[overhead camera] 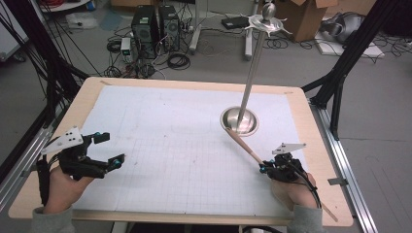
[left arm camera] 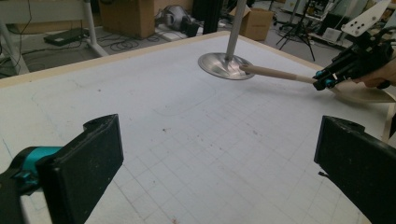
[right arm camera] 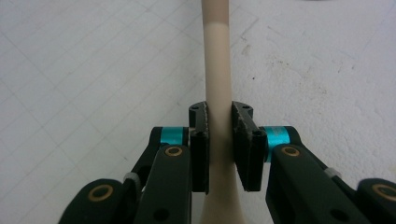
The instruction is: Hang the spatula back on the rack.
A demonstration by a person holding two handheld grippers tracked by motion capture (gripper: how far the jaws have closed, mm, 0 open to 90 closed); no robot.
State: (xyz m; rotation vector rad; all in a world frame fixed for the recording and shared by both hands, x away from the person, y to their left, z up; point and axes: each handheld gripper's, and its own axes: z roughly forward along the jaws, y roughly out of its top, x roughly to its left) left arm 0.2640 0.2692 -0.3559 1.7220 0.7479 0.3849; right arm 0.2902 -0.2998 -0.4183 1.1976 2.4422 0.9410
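A long beige wooden stick (overhead camera: 243,145) slants across the white grid mat (overhead camera: 170,145), and its far tip rests on the round metal base (overhead camera: 239,120) of an upright stand. My right gripper (overhead camera: 265,167) is shut on the stick near its lower part. In the right gripper view the pads (right arm camera: 201,154) press both sides of the stick (right arm camera: 217,56), which widens below them. My left gripper (overhead camera: 111,148) sits at the mat's left side, open, nothing between its jaws. From the left gripper view I see the stick (left arm camera: 275,73), the base (left arm camera: 219,65) and the right gripper (left arm camera: 327,81).
The stand's thin metal pole (overhead camera: 252,73) rises from the base to a star-shaped top with a ball (overhead camera: 268,19). The wooden table edge (overhead camera: 320,145) runs close to the right hand. Computer towers (overhead camera: 155,29), cables and cardboard boxes (overhead camera: 306,14) lie on the floor beyond.
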